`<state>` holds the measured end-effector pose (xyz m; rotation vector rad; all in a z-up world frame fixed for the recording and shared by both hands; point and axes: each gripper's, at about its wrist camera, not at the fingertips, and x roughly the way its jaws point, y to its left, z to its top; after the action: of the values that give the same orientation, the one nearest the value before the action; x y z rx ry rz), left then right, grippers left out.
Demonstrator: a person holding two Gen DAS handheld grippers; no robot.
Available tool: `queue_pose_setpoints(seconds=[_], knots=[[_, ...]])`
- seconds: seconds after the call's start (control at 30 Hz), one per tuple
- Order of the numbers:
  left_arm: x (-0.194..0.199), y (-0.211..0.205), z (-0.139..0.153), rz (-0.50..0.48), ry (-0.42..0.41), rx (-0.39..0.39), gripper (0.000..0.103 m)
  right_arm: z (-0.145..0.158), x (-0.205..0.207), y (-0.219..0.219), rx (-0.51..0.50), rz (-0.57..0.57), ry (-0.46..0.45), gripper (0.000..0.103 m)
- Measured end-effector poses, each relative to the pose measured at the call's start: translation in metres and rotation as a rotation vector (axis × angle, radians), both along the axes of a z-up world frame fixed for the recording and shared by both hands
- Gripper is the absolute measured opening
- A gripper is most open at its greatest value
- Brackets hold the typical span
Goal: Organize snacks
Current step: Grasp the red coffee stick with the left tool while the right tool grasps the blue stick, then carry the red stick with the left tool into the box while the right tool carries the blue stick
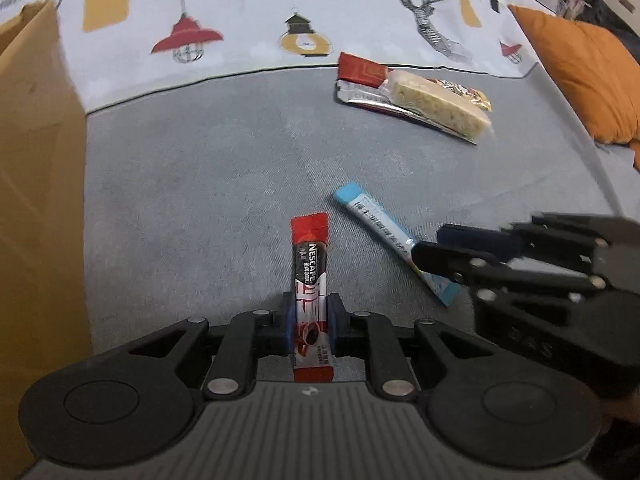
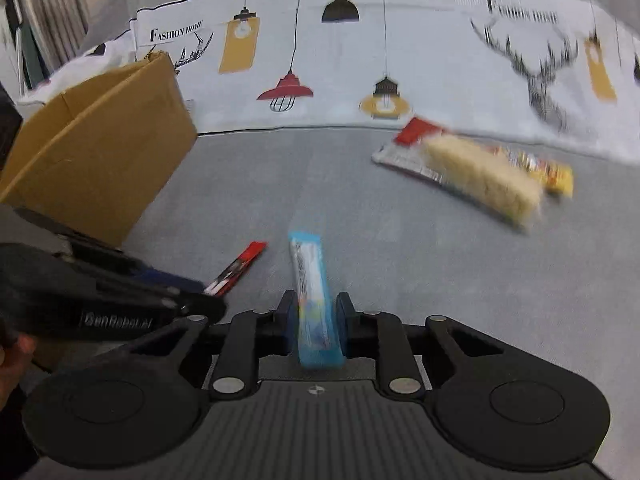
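My left gripper [image 1: 311,312] is shut on a red Nescafe stick [image 1: 309,264] that points forward above the grey cloth. My right gripper [image 2: 317,314] is shut on a light blue stick [image 2: 310,280]. The blue stick [image 1: 380,226] and the right gripper [image 1: 432,246] also show at the right of the left wrist view. The red stick [image 2: 238,267] and the left gripper [image 2: 200,298] show at the left of the right wrist view. A pile of snacks, a pale cracker bar [image 1: 438,106] on a red and silver packet [image 1: 362,74], lies further back on the right.
An open cardboard box [image 2: 96,148] stands at the left, and its wall [image 1: 36,160] fills the left edge of the left wrist view. A white printed cloth [image 1: 248,20] lies behind the grey surface [image 1: 200,180]. An orange cushion [image 1: 580,72] lies at the far right.
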<state>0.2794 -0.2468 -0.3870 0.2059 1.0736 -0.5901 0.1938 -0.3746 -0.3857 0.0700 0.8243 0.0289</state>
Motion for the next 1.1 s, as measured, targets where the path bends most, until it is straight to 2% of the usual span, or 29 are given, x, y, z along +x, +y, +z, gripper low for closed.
queue_pose_setpoints(seconds=[0.1,0.17,0.27,0.33,0.4,0.43,0.47,0.5,0.83,1.1], knots=[[0.009,-0.001,-0.001,0.009,0.006,-0.014,0.018,-0.01,0.012,-0.008,0.044,0.002,0.023,0.024],[0.014,0.0,-0.003,0.014,0.02,-0.029,0.017,-0.012,0.015,-0.003,0.008,0.028,0.01,0.029],[0.014,-0.003,-0.002,-0.007,0.007,-0.012,0.014,-0.014,0.016,0.008,-0.057,0.074,0.007,0.04],[0.012,-0.002,-0.003,-0.009,-0.002,-0.013,0.014,-0.015,0.014,0.015,-0.104,0.088,-0.003,0.04],[0.01,0.001,-0.003,0.005,-0.001,-0.024,0.014,-0.015,0.012,0.015,-0.092,0.089,-0.005,0.04],[0.008,0.002,-0.003,0.013,0.002,-0.033,0.014,-0.015,0.012,0.013,-0.081,0.087,-0.005,0.038],[0.006,0.004,-0.003,0.017,0.011,-0.048,0.014,-0.014,0.011,0.011,-0.063,0.084,-0.003,0.025],[0.005,0.006,-0.003,0.022,0.021,-0.061,0.014,-0.013,0.011,0.009,-0.054,0.076,-0.004,0.016],[-0.027,0.037,0.016,0.096,0.085,-0.129,0.013,0.012,-0.027,0.001,0.003,0.002,-0.058,0.015],[-0.066,0.058,0.078,0.068,-0.015,-0.159,0.013,0.041,-0.066,0.005,0.075,-0.074,-0.111,0.015]])
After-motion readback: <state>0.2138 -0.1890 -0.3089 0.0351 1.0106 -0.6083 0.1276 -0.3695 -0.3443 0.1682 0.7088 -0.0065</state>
